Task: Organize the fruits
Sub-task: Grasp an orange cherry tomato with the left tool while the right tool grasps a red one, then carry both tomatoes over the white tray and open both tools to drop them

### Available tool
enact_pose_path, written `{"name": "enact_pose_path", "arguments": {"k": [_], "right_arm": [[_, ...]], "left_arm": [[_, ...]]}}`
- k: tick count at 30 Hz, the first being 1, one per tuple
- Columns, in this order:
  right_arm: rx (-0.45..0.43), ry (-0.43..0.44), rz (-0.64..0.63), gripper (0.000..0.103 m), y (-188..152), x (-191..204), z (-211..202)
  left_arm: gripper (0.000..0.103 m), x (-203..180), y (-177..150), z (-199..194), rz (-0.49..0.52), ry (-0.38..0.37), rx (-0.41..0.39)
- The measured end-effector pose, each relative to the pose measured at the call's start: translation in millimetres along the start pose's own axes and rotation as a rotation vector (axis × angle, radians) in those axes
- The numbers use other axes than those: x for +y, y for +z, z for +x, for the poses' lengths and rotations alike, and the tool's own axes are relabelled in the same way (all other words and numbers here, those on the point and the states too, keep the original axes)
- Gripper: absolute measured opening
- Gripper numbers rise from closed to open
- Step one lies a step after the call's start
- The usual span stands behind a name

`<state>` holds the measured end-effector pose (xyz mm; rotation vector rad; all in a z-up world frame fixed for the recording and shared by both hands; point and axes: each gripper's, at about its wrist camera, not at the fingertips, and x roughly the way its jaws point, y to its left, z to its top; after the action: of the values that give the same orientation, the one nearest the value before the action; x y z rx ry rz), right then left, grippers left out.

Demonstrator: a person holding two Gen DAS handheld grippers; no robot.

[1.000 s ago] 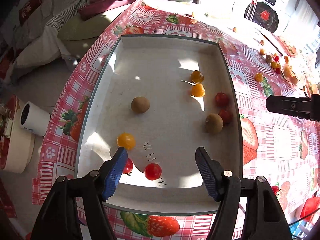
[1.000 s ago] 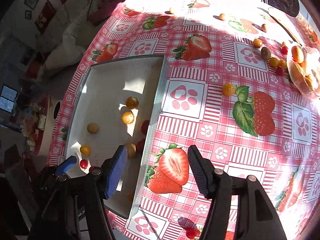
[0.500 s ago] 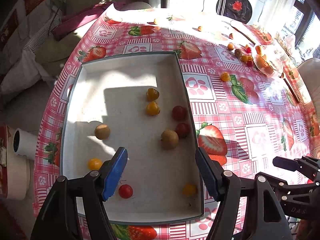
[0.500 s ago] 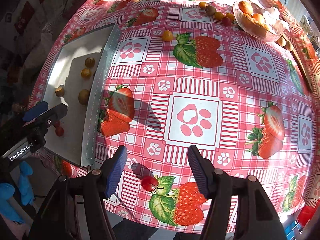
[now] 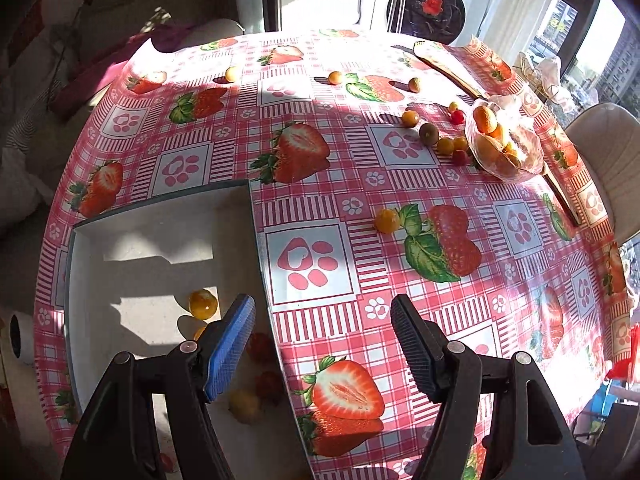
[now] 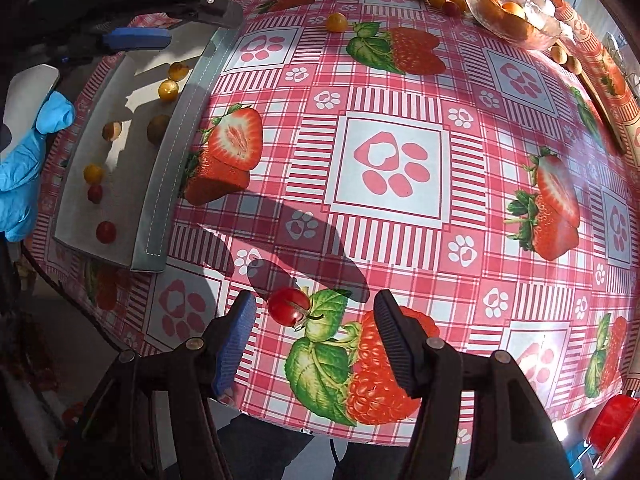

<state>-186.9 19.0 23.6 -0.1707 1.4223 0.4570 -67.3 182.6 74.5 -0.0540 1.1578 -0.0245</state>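
Note:
A grey tray (image 5: 256, 240) (image 6: 160, 184) lies on the strawberry tablecloth and holds several small fruits: yellow and red tomatoes and kiwis. My left gripper (image 5: 322, 344) is open and empty above the tray's right edge. My right gripper (image 6: 314, 344) is open low over the table's near edge. A red cherry tomato (image 6: 289, 306) lies on the cloth just beyond and between its fingers, nearer the left finger (image 6: 234, 344). A lone yellow tomato (image 5: 387, 220) (image 6: 336, 22) lies on the cloth mid-table.
A clear bowl of oranges (image 5: 504, 144) (image 6: 516, 16) stands at the far right with several small fruits (image 5: 430, 134) beside it. More fruits (image 5: 335, 77) lie at the table's far side. A wooden board (image 5: 452, 70) lies behind the bowl. A chair (image 5: 600, 152) stands at the right.
My left gripper has swung right and away from over the tray to its right edge. My right gripper has come down toward the red cherry tomato near the table's front edge.

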Motion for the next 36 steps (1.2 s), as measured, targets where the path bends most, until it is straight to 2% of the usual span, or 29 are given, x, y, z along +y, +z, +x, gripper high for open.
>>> {"name": "enact_pose_path", "arguments": {"k": [4, 11, 20, 22, 25, 27, 30, 36], "right_arm": [[-0.006, -0.018, -0.041, 0.055, -2.5, 11.6, 7.0], [-0.047, -0.125, -0.201, 0.051, -11.2, 36.9, 12.7], [-0.054, -0.122, -0.228, 0.042, -8.6, 43.5, 12.9], [-0.057, -0.12, -0.227, 0.039, -8.3, 39.3, 11.7], [-0.058, -0.114, -0.22, 0.025, -6.6, 36.7, 9.1], [-0.056, -0.106, -0.215, 0.024, -5.4, 34.5, 8.3], [-0.055, -0.086, -0.201, 0.024, -3.3, 28.1, 7.3], [-0.052, -0.016, -0.104, 0.023, 8.1, -3.3, -2.1]], "left_arm": [[0.072, -13.0, 18.7, 19.9, 0.019, -0.001, 0.008], [0.072, -31.0, 44.7, 51.9, 0.044, -0.009, 0.019], [0.07, -53.9, 55.0, 85.7, 0.111, 0.01, 0.049], [0.049, -53.9, 55.0, 90.9, 0.104, 0.012, 0.067], [0.042, -53.4, 54.5, 92.4, 0.1, 0.015, 0.064], [0.031, -54.4, 53.8, 91.5, 0.106, 0.008, 0.055], [0.021, -54.9, 51.2, 89.5, 0.109, -0.012, 0.053], [0.021, -47.8, 34.5, 71.7, 0.074, -0.044, 0.044]]}}
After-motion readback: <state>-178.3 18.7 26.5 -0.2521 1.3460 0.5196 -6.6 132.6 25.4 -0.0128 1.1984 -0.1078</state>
